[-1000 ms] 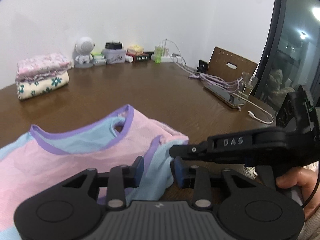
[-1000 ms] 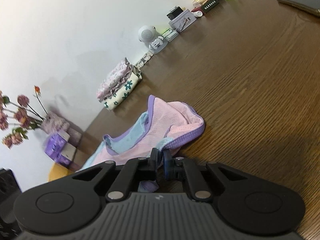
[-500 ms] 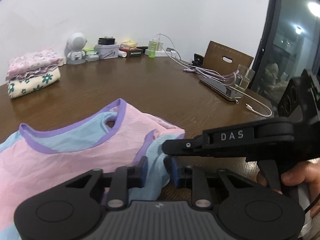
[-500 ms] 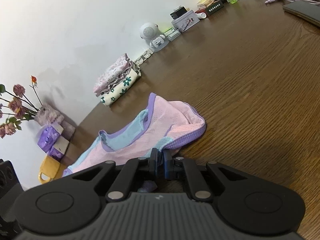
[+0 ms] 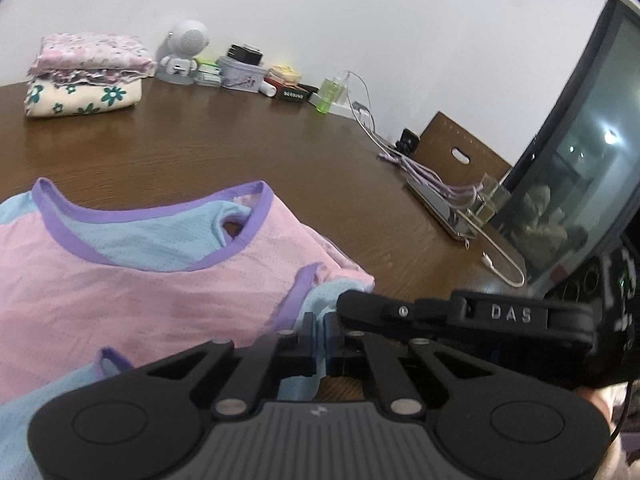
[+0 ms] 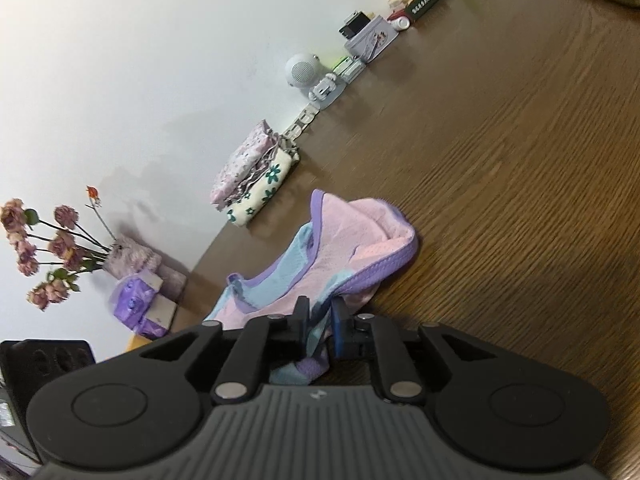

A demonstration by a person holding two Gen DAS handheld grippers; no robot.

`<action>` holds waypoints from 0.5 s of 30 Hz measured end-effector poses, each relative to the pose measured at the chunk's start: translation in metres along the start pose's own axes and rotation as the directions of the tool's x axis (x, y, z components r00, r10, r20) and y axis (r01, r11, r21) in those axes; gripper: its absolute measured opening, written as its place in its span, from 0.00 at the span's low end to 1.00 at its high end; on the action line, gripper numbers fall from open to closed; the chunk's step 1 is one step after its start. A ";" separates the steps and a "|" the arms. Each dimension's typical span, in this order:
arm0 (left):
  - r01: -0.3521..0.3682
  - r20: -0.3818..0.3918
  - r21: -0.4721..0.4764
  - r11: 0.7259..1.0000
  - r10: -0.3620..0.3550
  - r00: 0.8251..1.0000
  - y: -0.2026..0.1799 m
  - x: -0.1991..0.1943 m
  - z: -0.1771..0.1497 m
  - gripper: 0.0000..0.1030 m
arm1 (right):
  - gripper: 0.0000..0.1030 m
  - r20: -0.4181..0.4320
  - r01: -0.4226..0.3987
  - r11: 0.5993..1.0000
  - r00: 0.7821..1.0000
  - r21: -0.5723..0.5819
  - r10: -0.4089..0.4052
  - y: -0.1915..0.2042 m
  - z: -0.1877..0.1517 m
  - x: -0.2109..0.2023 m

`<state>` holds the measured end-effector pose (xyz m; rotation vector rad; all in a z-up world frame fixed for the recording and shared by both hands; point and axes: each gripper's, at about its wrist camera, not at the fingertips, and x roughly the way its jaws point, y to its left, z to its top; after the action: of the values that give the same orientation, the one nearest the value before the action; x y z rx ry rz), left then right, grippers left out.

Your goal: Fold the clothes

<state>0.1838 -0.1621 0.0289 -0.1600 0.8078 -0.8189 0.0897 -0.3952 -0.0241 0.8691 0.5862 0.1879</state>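
The left claw [image 5: 319,330] has just closed, pinching the shirt [image 5: 132,280]; the right claw [image 6: 320,320] has just been opening, cloth loose between: a handover.

- Your shirt [image 5: 132,280] is thin mesh cloth, matt, dotted with tiny holes, edged in ribbed purple trim.
- Your table [image 5: 224,152] is dark brown wood, visibly grained, with a soft sheen.
- Your left gripper [image 5: 319,336] is matt black plastic with small shiny metal pins.
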 end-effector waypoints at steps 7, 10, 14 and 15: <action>0.049 -0.006 -0.061 0.997 -0.050 0.999 0.006 -0.001 0.000 0.01 | 0.24 -0.003 -0.049 0.997 0.999 0.056 0.049 -0.008 -0.002 0.007; 0.057 -0.006 -0.063 0.996 -0.058 0.998 0.005 -0.002 0.000 0.01 | 0.24 0.007 -0.064 0.995 0.998 0.078 0.063 -0.011 -0.002 0.008; 0.063 -0.008 -0.078 0.995 -0.064 0.998 0.006 -0.001 -0.001 0.01 | 0.24 0.024 -0.089 0.991 0.996 0.101 0.087 -0.015 -0.001 0.010; 0.064 -0.007 -0.084 0.994 -0.065 0.998 0.007 -0.001 -0.001 0.01 | 0.24 0.029 -0.094 0.990 0.995 0.108 0.092 -0.015 -0.001 0.010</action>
<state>0.1870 -0.1562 0.0260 -0.2577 0.8500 -0.8479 0.0963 -0.4004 -0.0405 1.0040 0.5374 0.2312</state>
